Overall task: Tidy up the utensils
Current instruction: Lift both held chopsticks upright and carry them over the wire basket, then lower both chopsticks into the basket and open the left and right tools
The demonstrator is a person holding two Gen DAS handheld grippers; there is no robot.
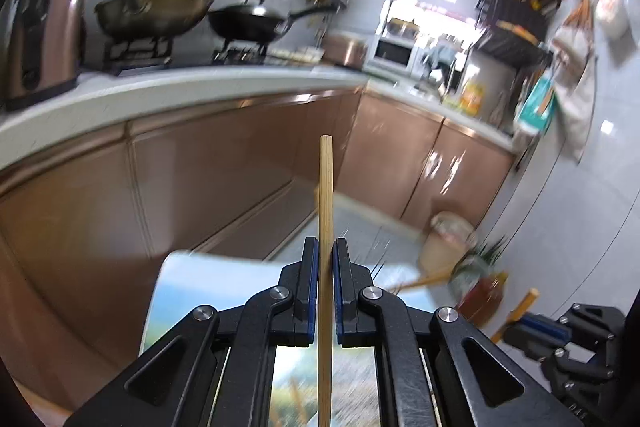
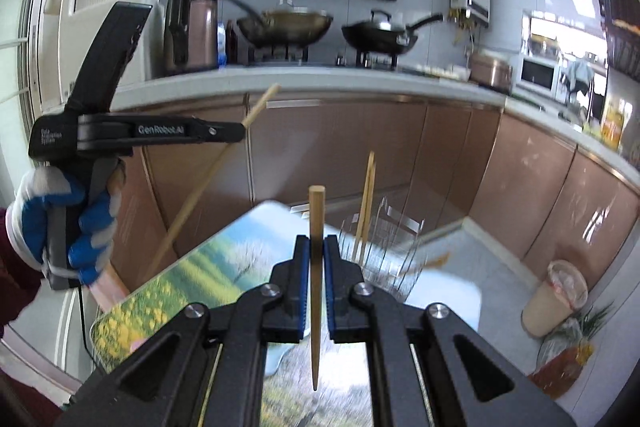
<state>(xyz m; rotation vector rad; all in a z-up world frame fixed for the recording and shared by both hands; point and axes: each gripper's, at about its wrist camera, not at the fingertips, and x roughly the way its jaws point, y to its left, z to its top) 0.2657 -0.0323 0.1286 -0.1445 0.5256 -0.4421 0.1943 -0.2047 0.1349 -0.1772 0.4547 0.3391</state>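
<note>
My left gripper (image 1: 326,247) is clamped tight on a pale, light-wood chopstick (image 1: 325,227) that sticks straight up past the blue pads, and my right gripper (image 2: 316,245) is pinched on a darker tan wooden chopstick (image 2: 316,267), pointed tip hanging down toward me. Just ahead of the right one, a wire utensil holder (image 2: 384,251) holds two more wooden chopsticks (image 2: 367,203) on the landscape-print table (image 2: 192,275).

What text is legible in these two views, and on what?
"GenRobot.AI": white print on the side of the left claw, seen from the right wrist camera.
Small white three-line label at the rear of the same unit: too small to read reliably.
Yellow packages on the far counter: print blurred, unreadable.
Left wrist view: nothing legible.
</note>
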